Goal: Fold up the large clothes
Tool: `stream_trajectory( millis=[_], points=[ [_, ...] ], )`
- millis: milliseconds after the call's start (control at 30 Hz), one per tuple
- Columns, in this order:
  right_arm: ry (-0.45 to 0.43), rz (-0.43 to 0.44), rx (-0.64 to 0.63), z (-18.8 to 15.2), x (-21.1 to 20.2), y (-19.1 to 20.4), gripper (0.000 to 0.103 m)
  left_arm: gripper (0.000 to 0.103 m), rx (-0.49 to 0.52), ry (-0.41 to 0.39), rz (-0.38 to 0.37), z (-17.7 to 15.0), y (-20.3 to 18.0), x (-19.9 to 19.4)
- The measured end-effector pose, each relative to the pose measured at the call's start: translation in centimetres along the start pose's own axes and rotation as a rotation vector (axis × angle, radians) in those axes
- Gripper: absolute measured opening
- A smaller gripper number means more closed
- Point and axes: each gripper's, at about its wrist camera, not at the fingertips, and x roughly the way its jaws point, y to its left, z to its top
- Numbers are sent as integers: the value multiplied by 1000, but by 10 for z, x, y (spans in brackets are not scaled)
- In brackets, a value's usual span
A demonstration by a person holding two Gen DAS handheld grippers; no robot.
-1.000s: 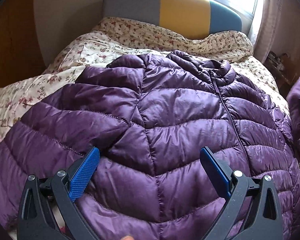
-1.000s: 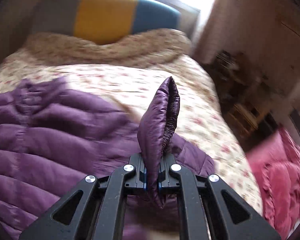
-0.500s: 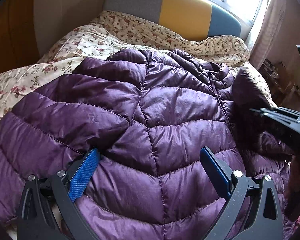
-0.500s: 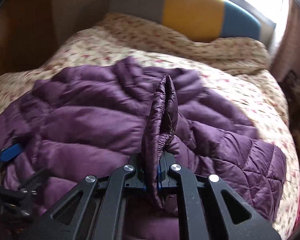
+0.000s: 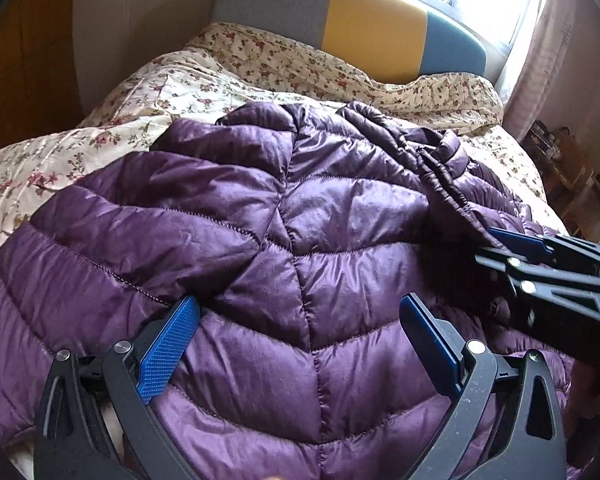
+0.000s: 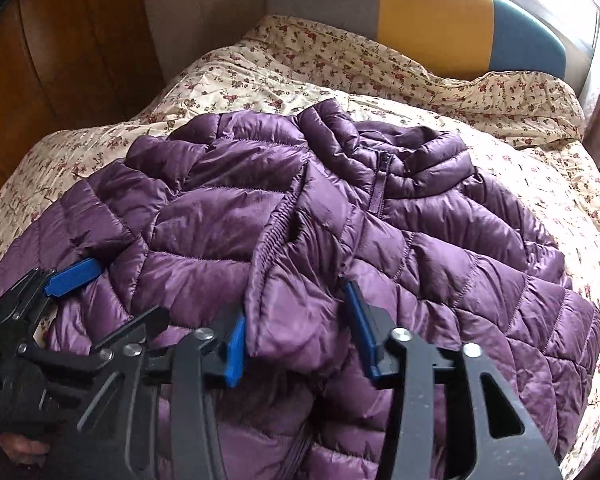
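We see a purple quilted jacket (image 6: 228, 216) spread front-up on a bed (image 6: 548, 184) with a floral cover, collar toward the headboard. We judge the fold to be at an early stage: one sleeve (image 6: 296, 264) lies across the chest, its cuff end near the front hem, while the other side and the lengthwise folds appear not yet done.

The right gripper (image 6: 296, 334) stands with jaws apart, the sleeve's cuff lying between its blue pads and gripped by neither; we take the sleeve as resting on the body of the jacket. The left gripper (image 5: 300, 344) hovers low over the jacket's lower front, its jaws spread wide and holding nothing, the quilted panels directly beneath and between its fingers. In the left wrist view the right gripper enters from the right edge, just beside the folded sleeve.
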Motion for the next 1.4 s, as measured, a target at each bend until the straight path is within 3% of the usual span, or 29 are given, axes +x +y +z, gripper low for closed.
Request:
stream_trajectory(
  millis=[167,267,600,667,767,933,1000,1100,1233,1300,1367,1400],
  points=[
    [-46,-17,31,-5,-27,-16,74,99,-6,-14,-20,7,-8,-6],
    [-77,-33,61,-10,-44,-32,79,99,13,-23,-41,12,-19,-8],
    [-99,-138,202,-28,-69,-103,85,99,20,22,-134,21,-54,10],
    [-92,-120,205,-32,-73,-107,91,99,6,22,-150,22,-59,12],
    [-107,-19,229,-37,-78,-108,95,99,14,17,-146,23,-63,11],
    [-83,-203,215,-38,-69,-111,94,99,-35,38,-185,25,-56,13],
    [-87,-217,248,-41,-70,-118,94,99,-112,55,-230,27,-47,11],
    [-99,-257,313,-48,-75,-137,94,99,-183,18,-266,27,-38,-1],
    [-99,-267,380,-55,-80,-156,94,99,-143,65,-273,30,-52,7],
    [-100,-271,416,-59,-82,-164,94,88,-108,92,-254,29,-60,18],
    [-89,-279,439,-63,-81,-172,94,48,-86,149,-247,27,-67,34],
    [-85,-283,444,-64,-80,-174,94,40,-90,163,-249,25,-68,39]
  ],
)
